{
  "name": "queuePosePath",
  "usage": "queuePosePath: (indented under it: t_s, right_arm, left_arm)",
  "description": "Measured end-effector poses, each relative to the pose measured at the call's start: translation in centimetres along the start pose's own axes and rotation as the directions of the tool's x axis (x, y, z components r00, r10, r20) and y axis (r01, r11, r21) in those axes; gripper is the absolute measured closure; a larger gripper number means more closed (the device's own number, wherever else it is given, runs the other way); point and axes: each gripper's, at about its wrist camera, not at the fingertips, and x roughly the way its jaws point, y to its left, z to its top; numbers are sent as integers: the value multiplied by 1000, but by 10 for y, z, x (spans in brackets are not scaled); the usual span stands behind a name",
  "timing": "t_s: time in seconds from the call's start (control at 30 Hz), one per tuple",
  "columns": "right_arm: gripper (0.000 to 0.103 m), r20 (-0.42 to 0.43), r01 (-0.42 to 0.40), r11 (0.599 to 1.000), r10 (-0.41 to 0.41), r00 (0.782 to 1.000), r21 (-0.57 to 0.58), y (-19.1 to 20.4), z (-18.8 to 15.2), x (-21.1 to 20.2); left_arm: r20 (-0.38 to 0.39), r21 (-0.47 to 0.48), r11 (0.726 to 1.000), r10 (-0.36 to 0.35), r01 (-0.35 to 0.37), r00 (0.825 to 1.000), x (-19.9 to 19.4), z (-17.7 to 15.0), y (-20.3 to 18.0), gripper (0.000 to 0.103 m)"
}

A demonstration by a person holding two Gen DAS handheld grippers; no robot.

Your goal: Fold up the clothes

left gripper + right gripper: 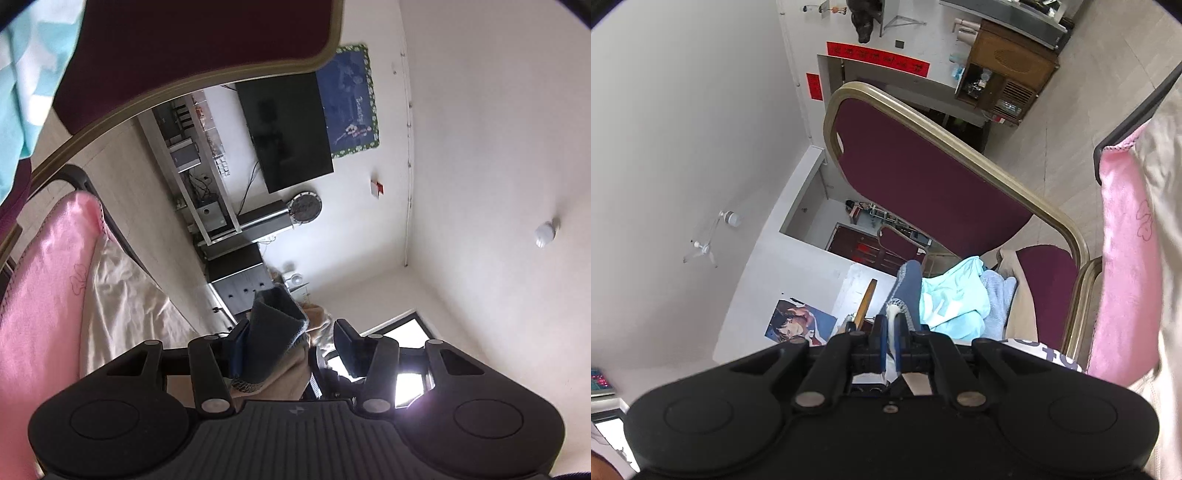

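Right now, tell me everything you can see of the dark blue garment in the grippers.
The dark blue garment looks like thick knit with a pale speckled trim along its edge. The right gripper is shut on that trim. In the left view it stands up folded against one finger of the open left gripper. Its full shape is hidden.
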Motion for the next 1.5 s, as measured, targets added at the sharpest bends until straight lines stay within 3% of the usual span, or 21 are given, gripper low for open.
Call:
queuePosePath:
  t_s: [0.03, 0.17, 0.27, 0.4, 0.5, 0.57, 0.67, 0.7, 0.8, 0.9, 0.97, 1.1, 1.2, 1.23, 1.3, 1.37, 1.43, 1.5]
  right_arm:
    - [98, 1, 4, 1000, -4, 1000, 1, 0, 0, 1]
    - [98, 7, 21, 1000, -21, 1000, 6, 0, 0, 7]
    - [98, 9, 43, 999, -43, 999, -5, 3, 1, 9]
    - [96, 10, 104, 993, -104, 995, -60, 15, 1, 7]
    - [91, 32, 205, 966, -202, 979, -158, 37, -4, 4]
    - [66, 55, 270, 941, -265, 963, -204, 56, -6, -4]
    - [58, 107, 376, 882, -360, 927, -285, 93, -9, -23]
    - [56, 138, 412, 858, -388, 911, -308, 106, -9, -31]
    - [43, 225, 466, 815, -411, 884, -343, 138, -15, -61]
    - [35, 291, 485, 808, -401, 869, -333, 153, -25, -85]
    - [32, 315, 486, 812, -392, 864, -323, 158, -31, -96]
    - [32, 301, 484, 813, -397, 867, -324, 154, -45, -92]
    - [32, 268, 487, 812, -416, 869, -322, 145, -53, -84]
    - [32, 256, 488, 812, -422, 870, -320, 142, -54, -82]
    - [32, 233, 490, 813, -434, 870, -316, 136, -58, -78]
    - [32, 218, 495, 813, -446, 868, -305, 131, -60, -74]
    - [31, 211, 491, 822, -446, 870, -287, 129, -60, -76]
    - [29, 210, 481, 834, -436, 875, -271, 128, -59, -81]
  left_arm:
    - [-2, 17, 1000, 13, -13, 1000, 1, -1, -1, 59]
    - [10, 66, 992, 105, -106, 994, 3, -4, -7, 90]
    - [32, 114, 978, 175, -177, 984, 3, -7, -14, 99]
    - [96, 174, 947, 257, -271, 962, -2, -10, -27, 100]
    - [173, 277, 890, 326, -363, 930, -7, -15, -54, 101]
    - [237, 344, 835, 365, -429, 900, -11, -18, -80, 101]
    - [320, 420, 754, 398, -505, 860, -20, -19, -123, 101]
    - [350, 443, 720, 409, -534, 843, -23, -19, -138, 101]
    - [475, 501, 568, 450, -653, 756, -37, -18, -186, 101]
    - [595, 499, 408, 479, -764, 645, -46, -19, -215, 101]
    - [620, 513, 335, 493, -790, 611, -48, -17, -217, 101]
    - [620, 547, 228, 536, -805, 573, -42, -13, -189, 100]
    - [627, 553, 129, 586, -823, 513, -37, -9, -156, 100]
    - [632, 544, 101, 604, -833, 486, -36, -7, -147, 100]
    - [631, 503, 59, 656, -862, 414, -38, 2, -120, 99]
    - [622, 429, 33, 713, -903, 322, -50, 13, -97, 96]
    - [613, 351, 25, 750, -936, 250, -68, 22, -88, 84]
    - [605, 305, 54, 760, -951, 237, -87, 24, -95, 69]
